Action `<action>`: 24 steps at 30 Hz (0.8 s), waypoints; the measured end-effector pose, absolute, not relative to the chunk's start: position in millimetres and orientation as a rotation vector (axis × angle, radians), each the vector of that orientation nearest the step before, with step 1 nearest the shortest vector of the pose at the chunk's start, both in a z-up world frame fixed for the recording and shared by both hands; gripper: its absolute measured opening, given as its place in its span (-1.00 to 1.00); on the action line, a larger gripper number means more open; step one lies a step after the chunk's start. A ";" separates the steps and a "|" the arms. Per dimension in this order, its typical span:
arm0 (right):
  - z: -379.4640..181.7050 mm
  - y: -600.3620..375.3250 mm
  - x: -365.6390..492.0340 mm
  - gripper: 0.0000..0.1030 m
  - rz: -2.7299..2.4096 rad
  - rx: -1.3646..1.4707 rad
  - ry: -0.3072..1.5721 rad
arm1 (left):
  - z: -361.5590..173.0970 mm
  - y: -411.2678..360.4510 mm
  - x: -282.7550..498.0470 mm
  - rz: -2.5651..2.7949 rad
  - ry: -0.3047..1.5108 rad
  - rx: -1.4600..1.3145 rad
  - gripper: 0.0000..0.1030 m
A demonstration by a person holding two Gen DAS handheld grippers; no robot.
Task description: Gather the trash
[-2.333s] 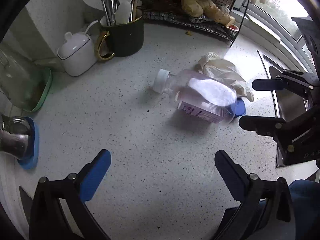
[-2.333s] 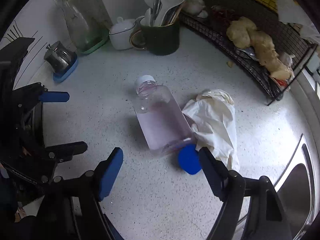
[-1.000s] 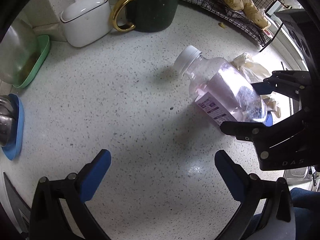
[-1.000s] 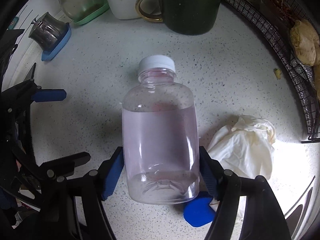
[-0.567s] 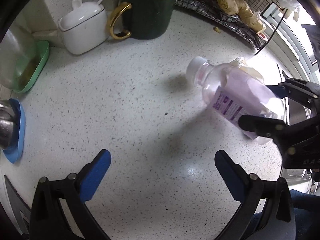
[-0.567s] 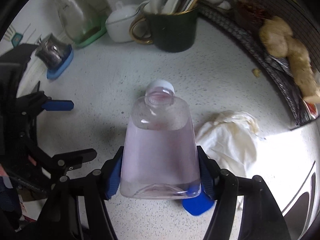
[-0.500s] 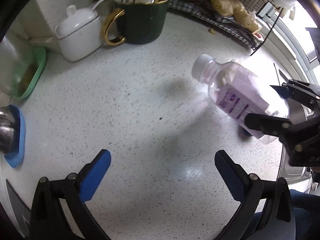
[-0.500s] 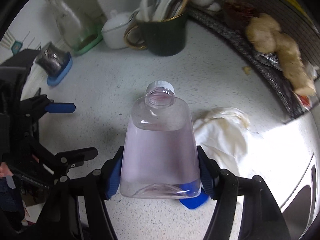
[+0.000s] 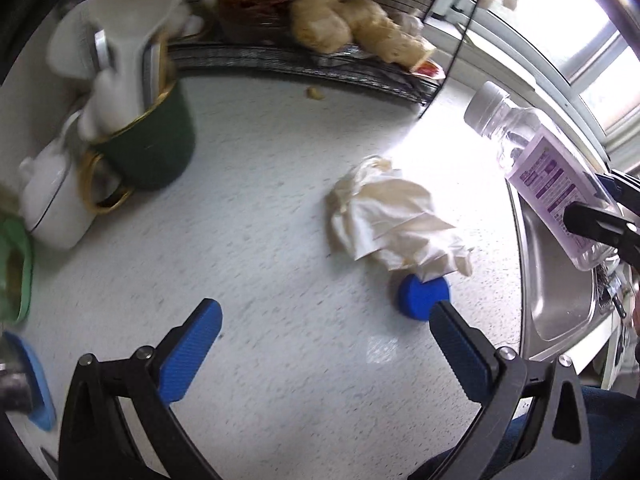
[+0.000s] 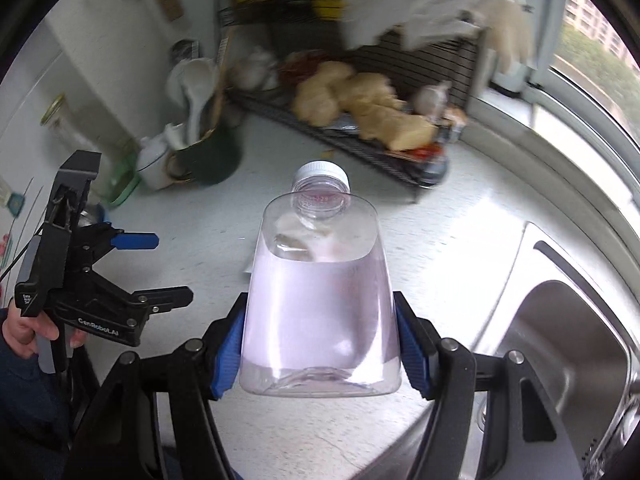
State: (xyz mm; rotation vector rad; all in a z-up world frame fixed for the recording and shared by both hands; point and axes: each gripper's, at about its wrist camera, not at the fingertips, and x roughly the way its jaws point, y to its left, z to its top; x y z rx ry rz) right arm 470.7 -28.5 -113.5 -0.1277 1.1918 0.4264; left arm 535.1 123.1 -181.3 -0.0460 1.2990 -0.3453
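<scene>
Clear plastic bottle (image 10: 320,300), flat-sided, white ribbed cap, raised off speckled bench (image 9: 256,248), clamped by right gripper (image 10: 320,344). Crumpled tissue (image 9: 394,220) at two o'clock of empty, wide-open left gripper (image 9: 324,344).

Home kitchen: steel sink (image 10: 568,344), utensil mug (image 9: 156,148), wire food rack (image 9: 320,68).

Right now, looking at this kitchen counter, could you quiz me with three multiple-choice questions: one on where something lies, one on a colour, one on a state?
1. Where is the blue cap?
A. in the sink
B. on the counter, at the crumpled tissue's edge
C. on the rack

2. What colour is the bottle's screw cap?
A. white
B. red
C. green

3. The right gripper is:
A. open, empty
B. out of sight
C. clamped on the bottle

Answers: B, it rests beside the tissue; A, the cap looks white; C, both pads press the bottle's sides.
</scene>
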 end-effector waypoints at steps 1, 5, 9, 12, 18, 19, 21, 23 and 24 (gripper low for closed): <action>-115.8 -34.5 471.0 0.25 0.403 -0.119 1.198 | -183.5 115.8 540.8 -0.366 1.307 -0.034 1.00; -125.1 -56.3 477.2 0.25 0.323 -0.084 1.239 | -196.2 84.2 559.8 -0.457 1.343 0.016 1.00; -126.1 -71.5 475.8 0.25 0.288 -0.080 1.247 | -212.0 53.5 576.7 -0.548 1.369 0.092 1.00; -119.7 -90.3 474.5 0.25 0.276 -0.070 1.250 | -229.4 31.1 589.8 -0.602 1.398 0.150 1.00; -131.3 -98.2 480.1 0.25 0.250 -0.043 1.284 | -248.9 9.1 609.1 -0.627 1.433 0.178 1.00; -133.2 -99.6 480.5 0.25 0.247 -0.039 1.291 | -249.6 7.3 611.2 -0.634 1.433 0.169 1.00; -137.4 -101.1 481.4 0.25 0.243 -0.034 1.306 | -252.0 2.5 615.3 -0.635 1.434 0.170 1.00; -140.7 -101.1 481.7 0.25 0.242 -0.037 1.317 | -255.3 -0.7 615.4 -0.636 1.434 0.186 0.99; -142.7 -99.9 482.7 0.25 0.244 -0.039 1.321 | -255.7 -3.0 615.1 -0.637 1.427 0.198 0.95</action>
